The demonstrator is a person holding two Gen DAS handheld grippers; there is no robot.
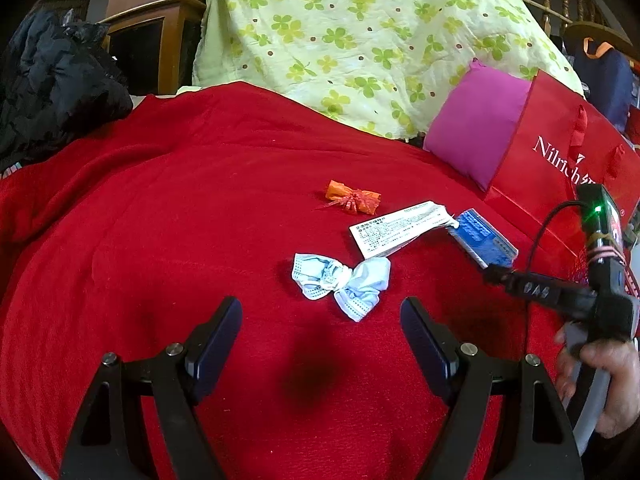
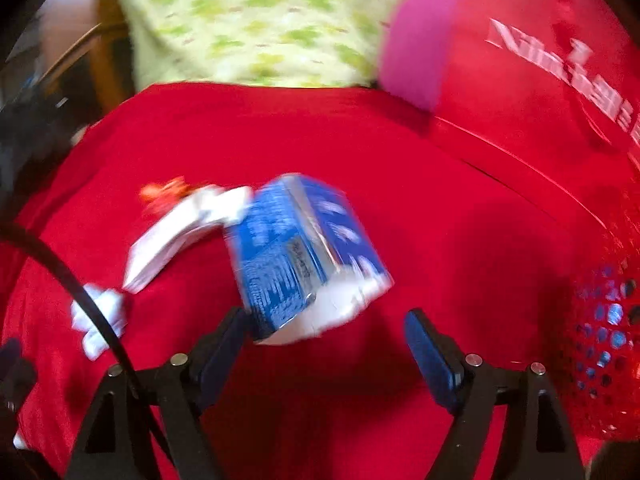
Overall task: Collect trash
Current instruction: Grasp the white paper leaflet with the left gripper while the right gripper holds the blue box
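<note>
Trash lies on a red blanket [image 1: 160, 220]: a crumpled blue face mask [image 1: 344, 280], a white leaflet [image 1: 400, 228], an orange wrapper [image 1: 352, 197] and a blue-and-white carton [image 1: 482, 238]. My left gripper [image 1: 320, 320] is open and empty, just short of the mask. My right gripper [image 2: 326, 330] is open, with the blue carton [image 2: 304, 256] just ahead of its left finger; the view is blurred. The leaflet [image 2: 180, 232], the wrapper [image 2: 166, 192] and the mask [image 2: 100, 320] show to the left. The right gripper's body [image 1: 600, 280] shows in the left wrist view.
A red paper bag [image 1: 560, 152] and a magenta cushion [image 1: 476, 128] stand at the right. A red perforated basket [image 2: 600, 340] sits at the far right. A green floral quilt [image 1: 360, 40] lies behind, and a black garment [image 1: 52, 84] at the left.
</note>
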